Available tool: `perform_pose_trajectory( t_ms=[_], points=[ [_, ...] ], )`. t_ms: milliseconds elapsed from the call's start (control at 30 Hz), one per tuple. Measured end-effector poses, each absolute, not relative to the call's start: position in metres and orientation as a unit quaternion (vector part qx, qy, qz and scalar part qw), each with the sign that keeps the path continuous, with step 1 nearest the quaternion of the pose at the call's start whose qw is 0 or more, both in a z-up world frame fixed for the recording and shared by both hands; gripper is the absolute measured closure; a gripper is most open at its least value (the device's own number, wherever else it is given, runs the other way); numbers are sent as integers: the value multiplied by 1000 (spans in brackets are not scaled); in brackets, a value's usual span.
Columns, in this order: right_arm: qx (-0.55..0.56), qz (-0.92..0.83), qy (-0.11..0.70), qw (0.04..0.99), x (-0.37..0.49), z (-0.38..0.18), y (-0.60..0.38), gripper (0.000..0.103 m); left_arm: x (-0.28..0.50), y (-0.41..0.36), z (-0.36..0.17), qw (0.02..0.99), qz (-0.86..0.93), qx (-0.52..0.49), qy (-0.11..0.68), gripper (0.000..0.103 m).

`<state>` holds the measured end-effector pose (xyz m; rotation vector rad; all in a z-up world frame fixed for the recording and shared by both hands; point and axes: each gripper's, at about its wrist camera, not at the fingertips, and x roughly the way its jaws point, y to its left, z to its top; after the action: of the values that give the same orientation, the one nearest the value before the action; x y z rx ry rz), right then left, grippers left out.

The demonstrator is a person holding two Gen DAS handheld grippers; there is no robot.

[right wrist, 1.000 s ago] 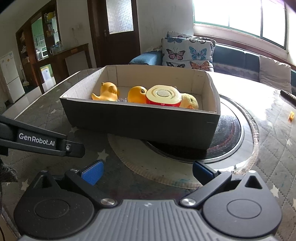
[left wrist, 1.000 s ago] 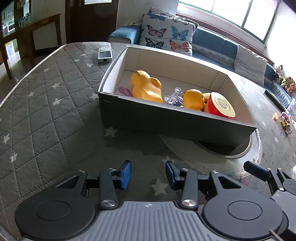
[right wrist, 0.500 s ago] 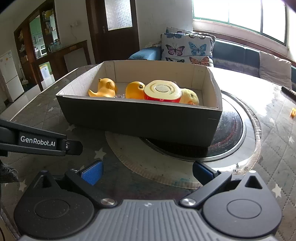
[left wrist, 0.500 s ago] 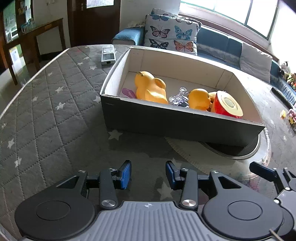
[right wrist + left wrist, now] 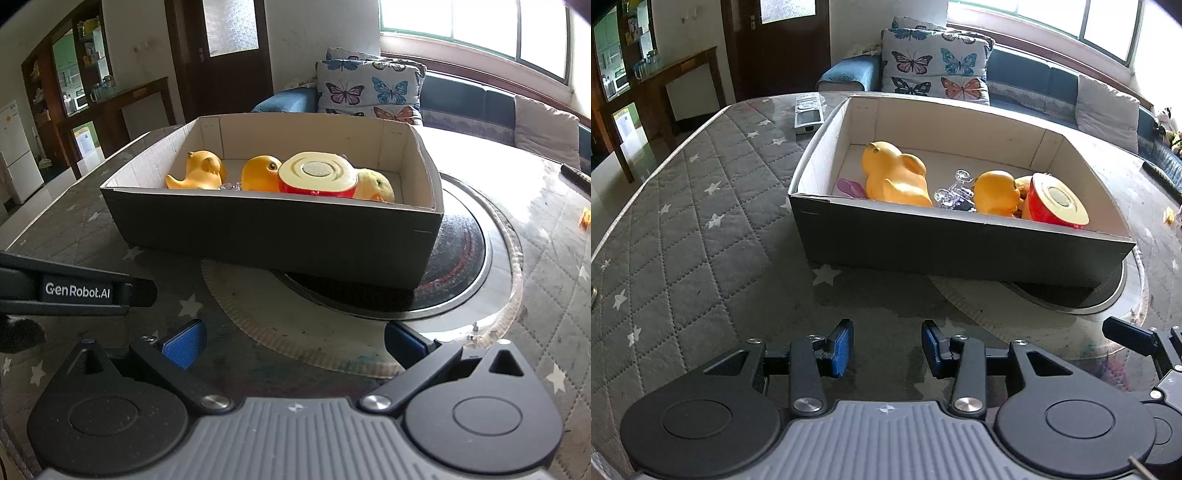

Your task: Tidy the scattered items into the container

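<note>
A dark cardboard box (image 5: 945, 243) (image 5: 258, 232) stands on the table ahead of both grippers. It holds a large yellow duck (image 5: 894, 175) (image 5: 197, 171), a smaller orange duck (image 5: 995, 194) (image 5: 260, 173), a red and cream round toy (image 5: 1054, 201) (image 5: 317, 177), a clear plastic toy (image 5: 955, 192), a purple piece (image 5: 849, 186) and a pale yellow chick (image 5: 375, 184). My left gripper (image 5: 887, 347) is open and empty, near the table's front. My right gripper (image 5: 293, 345) is wide open and empty, also short of the box.
The box rests partly on a round turntable (image 5: 476, 254) set in the quilted grey table cover (image 5: 683, 229). A remote control (image 5: 809, 112) lies behind the box at left. Small orange bits (image 5: 585, 221) lie at the far right. A sofa with butterfly cushions (image 5: 934, 66) stands behind.
Both grippers have tilted up and drawn slightly back from the box, so it sits lower in both views. Both grippers stay open and empty.
</note>
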<state>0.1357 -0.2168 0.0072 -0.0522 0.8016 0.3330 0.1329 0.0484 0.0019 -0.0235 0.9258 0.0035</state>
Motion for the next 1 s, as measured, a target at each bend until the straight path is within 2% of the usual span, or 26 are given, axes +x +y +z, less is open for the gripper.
perform_pose_trajectory(
  t_ms=[1000],
  points=[
    [-24,152,395,906,143,4,-213,0,138,44,7,901,11,16,434,60]
  ],
)
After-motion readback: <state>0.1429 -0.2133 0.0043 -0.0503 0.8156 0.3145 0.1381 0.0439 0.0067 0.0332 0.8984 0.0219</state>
